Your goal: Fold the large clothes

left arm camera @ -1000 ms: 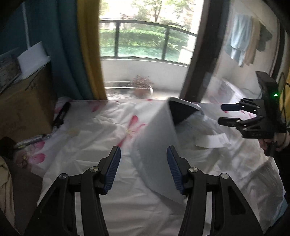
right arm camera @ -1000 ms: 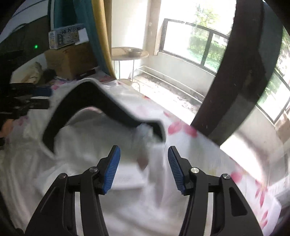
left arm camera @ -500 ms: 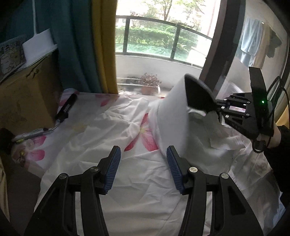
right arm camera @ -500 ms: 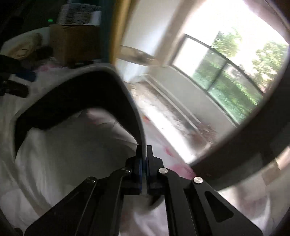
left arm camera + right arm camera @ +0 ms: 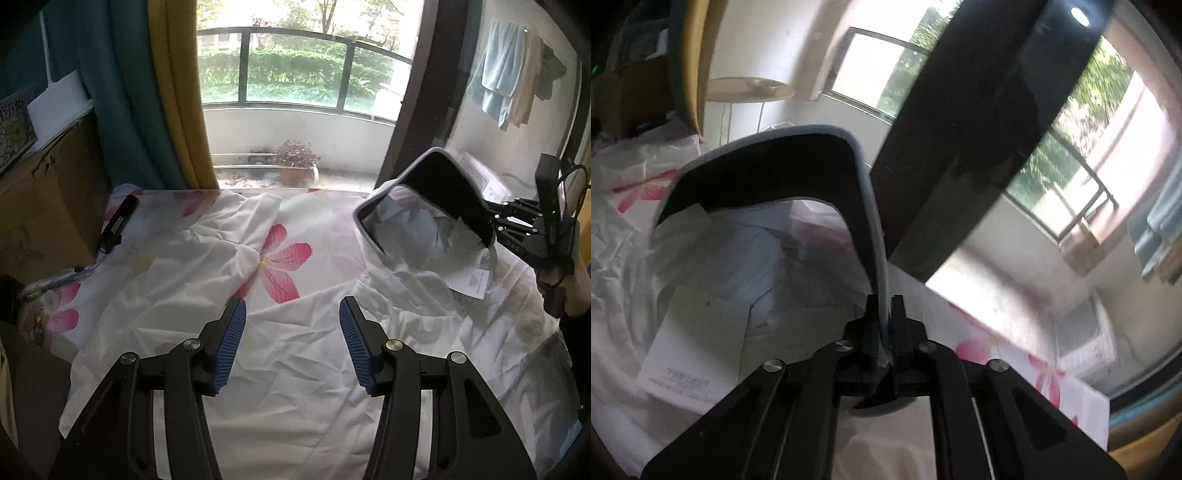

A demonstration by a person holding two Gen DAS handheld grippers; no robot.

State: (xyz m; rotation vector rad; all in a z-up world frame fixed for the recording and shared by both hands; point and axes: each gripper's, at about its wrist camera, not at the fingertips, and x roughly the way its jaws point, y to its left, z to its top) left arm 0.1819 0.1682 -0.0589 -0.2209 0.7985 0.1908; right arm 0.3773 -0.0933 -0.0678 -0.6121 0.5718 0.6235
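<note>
A: Left wrist view. Left gripper [image 5: 291, 347] at lower centre, jaws spread wide, nothing between the blue pads [image 5: 231, 347]; it hovers over the wrinkled floral sheet [image 5: 280, 258].

B: And the garment?

A: White garment [image 5: 424, 291] lies right of centre, long axis running from lower centre up toward the right. Its black-lined collar [image 5: 439, 195] is lifted off the bed at upper right and opens toward the left. A paper tag [image 5: 471, 282] hangs below it.

B: Room to move?

A: Bare sheet fills the left half. Black tube [image 5: 119, 223] sits near the left bed edge, cardboard box [image 5: 44, 192] beyond. Right gripper [image 5: 517, 225] shows at the right edge.

B: Change from one second ago?

A: The collar then lay mid-frame; it is now higher and farther right.

B: Right wrist view?

A: Right gripper [image 5: 882, 325] at lower centre, jaws pinched tight on the collar [image 5: 775, 162] rim. The collar arches up and to the left; the tag [image 5: 698, 350] lies lower left. One second ago these jaws stood apart, with no hold on the collar.
</note>
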